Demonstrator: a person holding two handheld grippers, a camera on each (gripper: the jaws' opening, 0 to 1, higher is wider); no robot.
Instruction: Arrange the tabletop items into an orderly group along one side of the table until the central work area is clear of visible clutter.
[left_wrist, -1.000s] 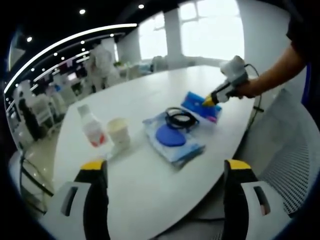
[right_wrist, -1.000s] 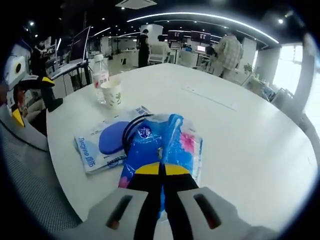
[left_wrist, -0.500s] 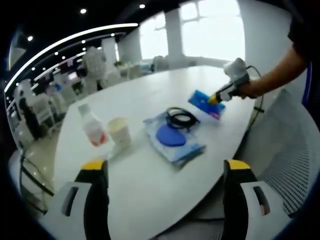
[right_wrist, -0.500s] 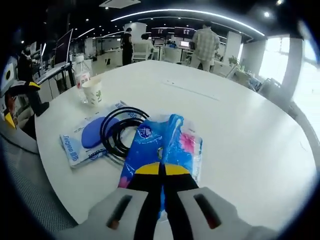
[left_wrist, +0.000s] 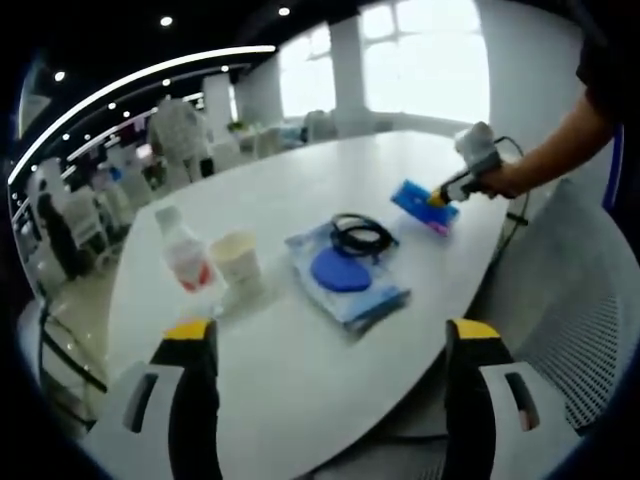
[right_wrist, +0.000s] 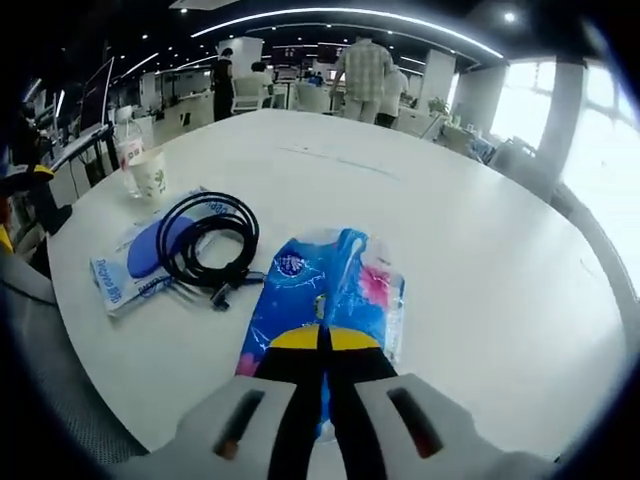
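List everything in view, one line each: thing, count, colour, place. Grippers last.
table: 1, white, under everything
water bottle: 1, clear with red label, beside the cup
paper cup: 1, pale, between bottle and pouch
flat pouch: 1, light blue with dark blue oval, mid-table
coiled cable: 1, black, lying on the pouch
tissue pack: 1, blue and pink, held in right gripper
people: several, standing in the background
left gripper: open, yellow-tipped, holding nothing
right gripper: shut on tissue pack
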